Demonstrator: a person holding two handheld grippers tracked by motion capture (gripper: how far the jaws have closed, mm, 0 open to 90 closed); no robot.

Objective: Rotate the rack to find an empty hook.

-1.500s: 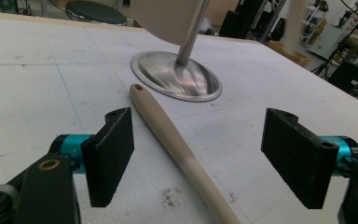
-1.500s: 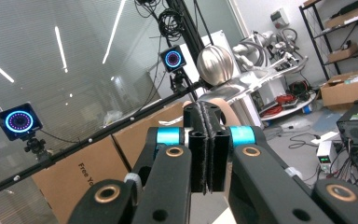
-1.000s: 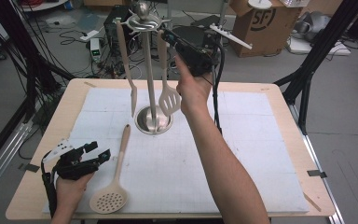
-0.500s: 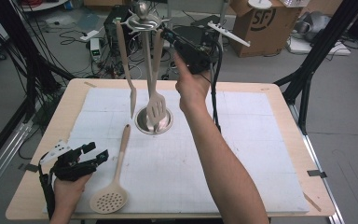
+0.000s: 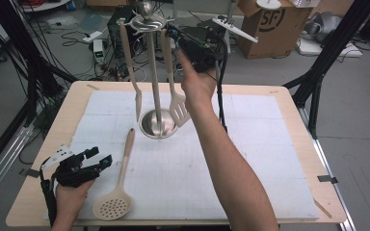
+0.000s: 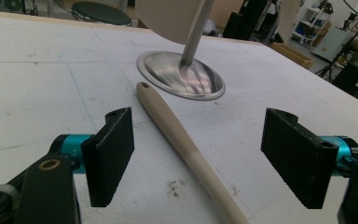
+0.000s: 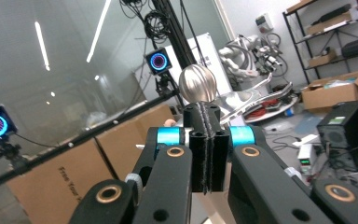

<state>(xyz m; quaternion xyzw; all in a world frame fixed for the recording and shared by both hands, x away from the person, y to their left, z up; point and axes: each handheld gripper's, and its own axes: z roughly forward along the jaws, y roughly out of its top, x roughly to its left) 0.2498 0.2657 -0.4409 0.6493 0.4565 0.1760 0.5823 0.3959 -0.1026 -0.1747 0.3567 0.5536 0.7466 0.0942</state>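
A steel utensil stand [image 5: 158, 124] with a ball top [image 7: 197, 83] rises from the white mat. A beige slotted spatula [image 5: 178, 111] hangs beside its pole. My right gripper [image 5: 173, 33] is raised at the stand's top, its jaws [image 7: 207, 112] pressed together on the top of the spatula's handle. A second beige utensil [image 5: 130, 67] hangs on the left side. A beige skimmer [image 5: 113, 204] lies flat on the mat. My left gripper [image 5: 99, 156] rests at the near left, open, with the skimmer's handle [image 6: 177, 135] lying untouched between its jaws [image 6: 198, 158].
The white mat [image 5: 270, 159] covers a wooden table [image 5: 298, 103]. The stand's round base [image 6: 168, 77] sits just past the skimmer handle's tip. Black frame legs, cables and a cardboard box [image 5: 270, 24] stand beyond the far edge.
The hanging slotted spatula swung left toward the pole, then back out to the right. The right gripper stayed up at the stand's top. The left gripper kept still.
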